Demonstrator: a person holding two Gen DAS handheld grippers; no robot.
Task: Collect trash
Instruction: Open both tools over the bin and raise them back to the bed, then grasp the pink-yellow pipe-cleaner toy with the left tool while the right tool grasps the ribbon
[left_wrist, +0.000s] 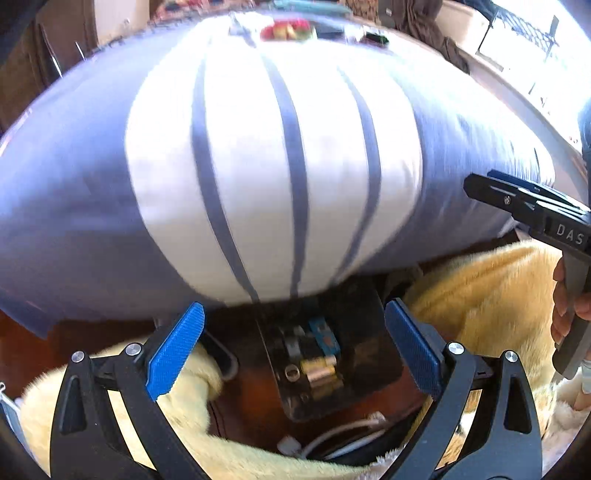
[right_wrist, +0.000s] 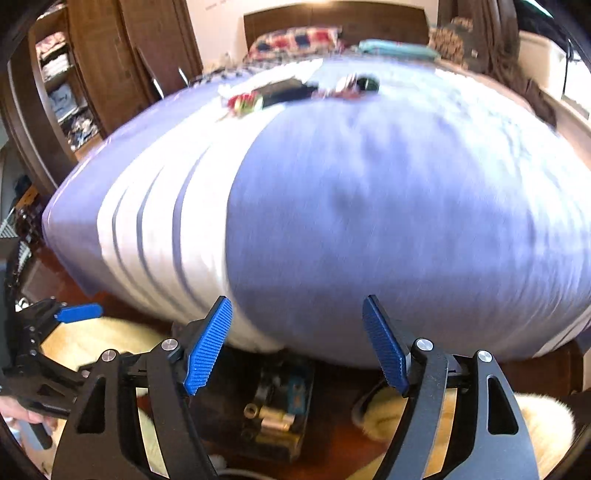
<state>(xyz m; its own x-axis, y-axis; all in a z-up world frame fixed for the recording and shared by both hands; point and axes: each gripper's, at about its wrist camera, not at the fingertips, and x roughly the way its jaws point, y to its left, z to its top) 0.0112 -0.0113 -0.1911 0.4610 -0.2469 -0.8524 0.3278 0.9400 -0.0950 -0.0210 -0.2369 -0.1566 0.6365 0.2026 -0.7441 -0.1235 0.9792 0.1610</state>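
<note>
My left gripper (left_wrist: 293, 341) is spread wide with nothing between its blue pads (left_wrist: 175, 349), hanging over a dark tray (left_wrist: 369, 354) of small parts on the floor. My right gripper (right_wrist: 297, 345) is also wide open and empty, above the same tray at the foot of the bed (right_wrist: 406, 203). The trash (right_wrist: 245, 101) lies far up the purple cover, blurred: I can only make out a red and green wrapper beside dark scraps.
</note>
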